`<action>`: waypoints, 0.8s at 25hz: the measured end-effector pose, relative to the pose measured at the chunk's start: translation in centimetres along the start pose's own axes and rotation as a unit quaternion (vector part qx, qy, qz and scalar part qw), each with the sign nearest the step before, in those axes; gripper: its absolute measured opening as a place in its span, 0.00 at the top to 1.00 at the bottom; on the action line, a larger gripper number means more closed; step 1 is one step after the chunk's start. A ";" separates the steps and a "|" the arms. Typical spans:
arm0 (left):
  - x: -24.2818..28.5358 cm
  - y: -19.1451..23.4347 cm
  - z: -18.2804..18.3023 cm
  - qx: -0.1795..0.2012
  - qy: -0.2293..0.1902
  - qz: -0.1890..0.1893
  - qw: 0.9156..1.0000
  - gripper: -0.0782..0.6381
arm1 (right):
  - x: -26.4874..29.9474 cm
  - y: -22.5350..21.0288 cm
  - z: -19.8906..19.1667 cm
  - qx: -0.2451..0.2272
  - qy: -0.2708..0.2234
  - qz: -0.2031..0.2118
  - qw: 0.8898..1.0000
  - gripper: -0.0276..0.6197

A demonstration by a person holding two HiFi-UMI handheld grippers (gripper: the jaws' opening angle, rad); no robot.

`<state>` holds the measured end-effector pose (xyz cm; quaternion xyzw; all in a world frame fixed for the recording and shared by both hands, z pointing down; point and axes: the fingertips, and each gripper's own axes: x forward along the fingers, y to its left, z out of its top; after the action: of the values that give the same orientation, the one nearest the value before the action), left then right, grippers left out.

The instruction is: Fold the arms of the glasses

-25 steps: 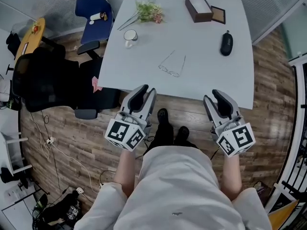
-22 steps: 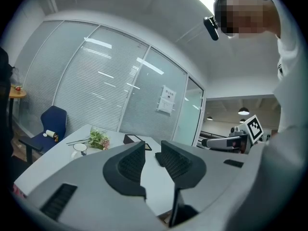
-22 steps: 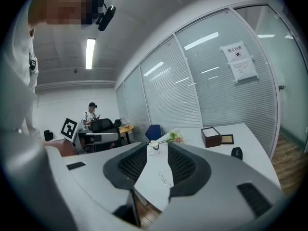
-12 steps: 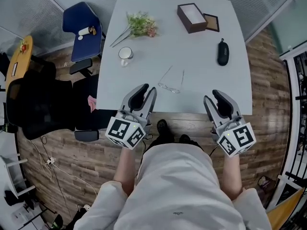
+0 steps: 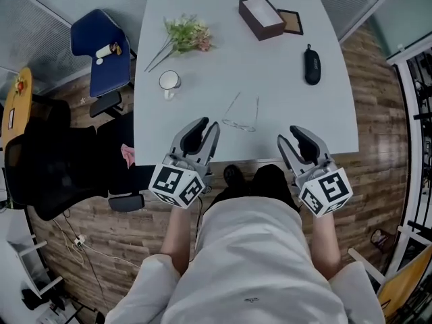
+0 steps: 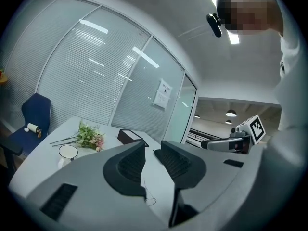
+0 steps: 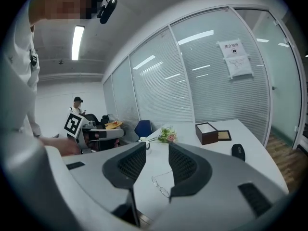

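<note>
Grey table (image 5: 283, 106) holding glasses (image 5: 239, 124), wood-plank floor (image 5: 381, 113), blue chair (image 5: 94, 63) beside it.

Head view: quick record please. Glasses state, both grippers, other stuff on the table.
glasses: arms spread open, lying on the table near its front edge
left gripper: jaws apart, nothing between them
right gripper: jaws opening, nothing between them
contact: neither gripper touches the glasses
other items: mug, flowers, open box, black case
task: folding not yet begun
</note>
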<state>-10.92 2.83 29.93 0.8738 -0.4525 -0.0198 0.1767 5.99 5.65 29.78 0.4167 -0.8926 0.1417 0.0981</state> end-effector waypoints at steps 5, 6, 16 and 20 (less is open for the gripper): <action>1.6 0.5 -0.8 -0.004 0.018 -0.002 1.000 0.74 | 1.4 -1.1 -1.0 0.015 0.014 0.001 1.000 0.75; 2.0 0.6 -1.0 -0.004 0.023 -0.001 1.000 0.74 | 1.7 -1.4 -1.2 0.017 0.017 0.003 1.000 0.75; 5.5 1.1 -3.9 0.001 0.076 0.024 0.997 0.74 | 5.4 -4.4 -4.1 0.015 0.076 0.048 0.996 0.74; 6.4 1.6 -5.6 0.004 0.103 0.044 0.994 0.74 | 6.7 -5.6 -5.0 0.010 0.100 0.075 0.992 0.74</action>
<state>-7.31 -1.46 36.54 0.8513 -0.4698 0.0805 0.2194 6.31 -0.89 37.41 0.3333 -0.9056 0.1984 0.1715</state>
